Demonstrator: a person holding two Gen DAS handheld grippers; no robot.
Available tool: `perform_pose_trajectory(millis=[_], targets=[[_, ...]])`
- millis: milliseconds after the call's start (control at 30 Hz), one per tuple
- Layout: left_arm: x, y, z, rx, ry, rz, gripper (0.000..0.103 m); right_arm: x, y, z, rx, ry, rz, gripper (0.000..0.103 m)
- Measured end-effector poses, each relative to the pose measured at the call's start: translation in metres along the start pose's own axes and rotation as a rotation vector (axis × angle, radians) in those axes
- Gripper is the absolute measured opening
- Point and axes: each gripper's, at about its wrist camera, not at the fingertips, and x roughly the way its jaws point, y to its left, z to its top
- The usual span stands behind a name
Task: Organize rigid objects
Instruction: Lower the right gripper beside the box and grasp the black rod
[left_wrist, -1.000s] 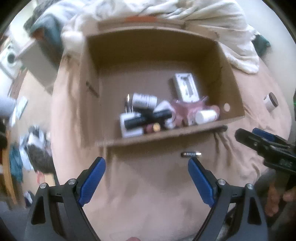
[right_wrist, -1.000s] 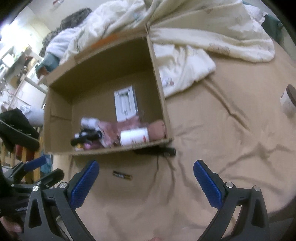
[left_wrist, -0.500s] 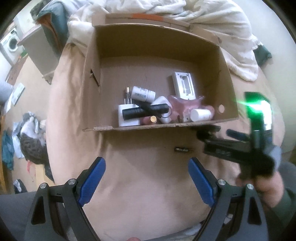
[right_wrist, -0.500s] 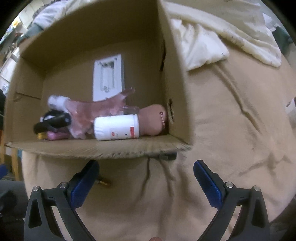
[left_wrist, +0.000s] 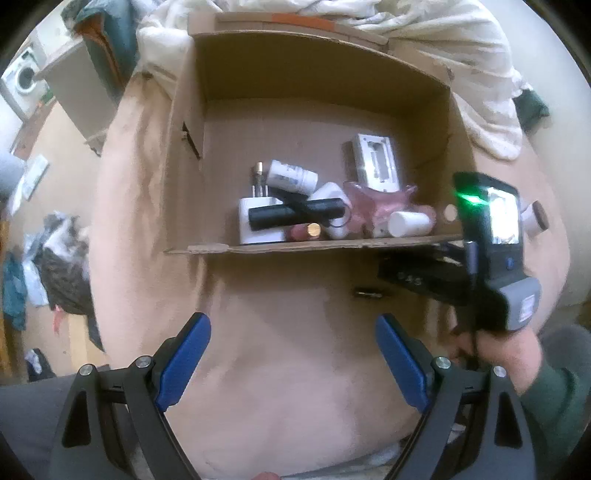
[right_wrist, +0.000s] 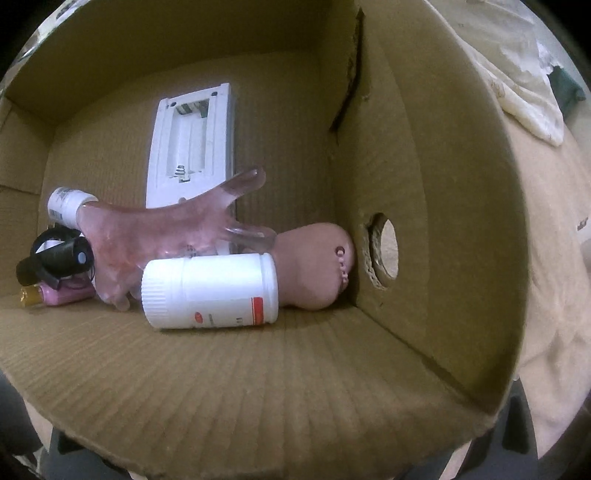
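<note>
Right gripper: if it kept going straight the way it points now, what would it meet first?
Probably the white bottle lying on its side in the cardboard box, near the centre of the right wrist view. Depth is unclear, and the gripper's fingers are hidden below the near flap.

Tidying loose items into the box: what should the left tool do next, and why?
Probably ease the left tool forward and right to straddle the battery: it is open and empty, and the battery lies on the blanket outside the cardboard box.

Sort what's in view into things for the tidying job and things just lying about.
For the job: cardboard box, white bottle, black torch, loose battery on the bed, small jar outside the box.
Lying about: crumpled blanket, washing machine, clothes on the floor.
</note>
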Motion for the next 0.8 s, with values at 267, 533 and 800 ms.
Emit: perform_pose_trajectory(millis=[267,533,800], targets=[[0.005,-0.001,0.0,0.003,0.013,0.011,0.09,-0.007,0.006,0.001,-0.028,-0.003,0.004,0.085],[0.007,0.005,0.002,-0.017,0.008,0.023,0.09,-0.032,-0.005,-0.016,-0.027,0.049,0.104,0.085],[0.008,0.014,0.003,-0.045,0.0,0.045,0.09,-0.107,-0.004,-0.022,-0.148,0.009,0.19,0.085]])
